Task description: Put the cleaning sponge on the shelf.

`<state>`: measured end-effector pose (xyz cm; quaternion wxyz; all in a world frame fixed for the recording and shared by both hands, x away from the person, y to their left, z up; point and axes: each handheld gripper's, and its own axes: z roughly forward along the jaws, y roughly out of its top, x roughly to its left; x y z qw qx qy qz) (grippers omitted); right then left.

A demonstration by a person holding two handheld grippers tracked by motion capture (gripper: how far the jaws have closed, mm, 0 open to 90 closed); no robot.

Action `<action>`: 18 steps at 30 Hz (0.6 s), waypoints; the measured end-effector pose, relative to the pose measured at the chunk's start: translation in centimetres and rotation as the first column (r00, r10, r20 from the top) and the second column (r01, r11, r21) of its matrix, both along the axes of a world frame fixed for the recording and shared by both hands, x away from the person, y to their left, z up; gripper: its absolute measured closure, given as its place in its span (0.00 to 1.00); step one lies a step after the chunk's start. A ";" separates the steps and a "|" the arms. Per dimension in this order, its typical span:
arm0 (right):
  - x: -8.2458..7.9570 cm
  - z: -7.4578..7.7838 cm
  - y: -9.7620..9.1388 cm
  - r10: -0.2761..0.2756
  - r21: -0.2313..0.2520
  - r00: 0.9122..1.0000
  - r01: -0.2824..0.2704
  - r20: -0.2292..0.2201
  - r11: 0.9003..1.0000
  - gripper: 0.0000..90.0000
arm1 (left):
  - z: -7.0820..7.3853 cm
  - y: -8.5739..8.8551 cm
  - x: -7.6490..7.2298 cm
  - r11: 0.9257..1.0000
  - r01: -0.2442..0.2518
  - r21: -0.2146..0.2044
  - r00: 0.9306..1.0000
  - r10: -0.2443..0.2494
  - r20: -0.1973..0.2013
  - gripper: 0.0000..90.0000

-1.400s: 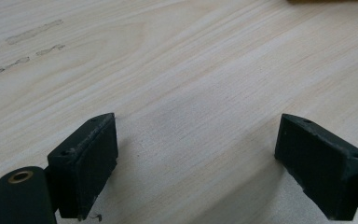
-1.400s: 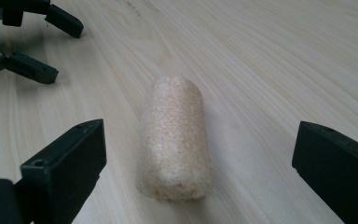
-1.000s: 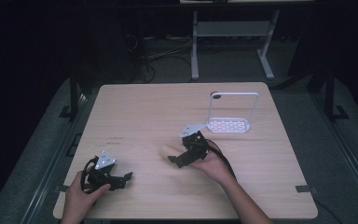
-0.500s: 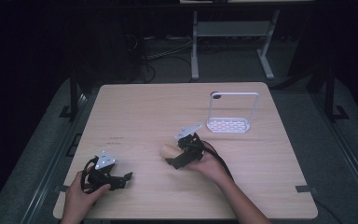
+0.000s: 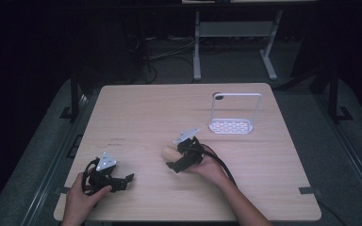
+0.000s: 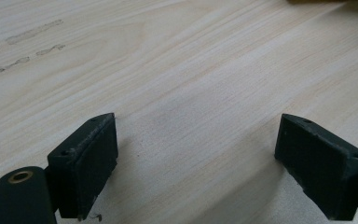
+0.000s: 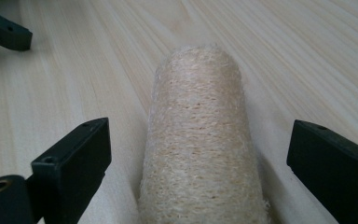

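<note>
Left hand-held gripper [image 5: 122,181] resting low at the near-left of the surface [image 5: 136,113], jaws spread wide over bare wood. Right hand-held gripper [image 5: 170,159] sitting mid-surface, jaws apart and straddling the loofah roll [image 7: 200,140], not clamping it. Roll lying flat on the surface; white wire rack [image 5: 233,115] standing well apart, far right.
</note>
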<state>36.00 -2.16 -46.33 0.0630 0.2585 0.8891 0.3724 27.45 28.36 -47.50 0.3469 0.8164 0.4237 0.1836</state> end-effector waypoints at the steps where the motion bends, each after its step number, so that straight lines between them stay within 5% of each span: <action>1: 0.0 -0.1 0.0 0.001 -0.003 1.000 -0.001 0.000 1.000 0.08 | 0.0 0.0 0.0 1.000 0.000 0.000 1.000 0.000 0.000 0.14; 18: -0.1 -0.3 0.2 0.012 -0.002 1.000 -0.012 0.005 1.000 0.26 | 0.0 0.0 0.0 1.000 0.000 0.000 1.000 0.000 0.000 0.14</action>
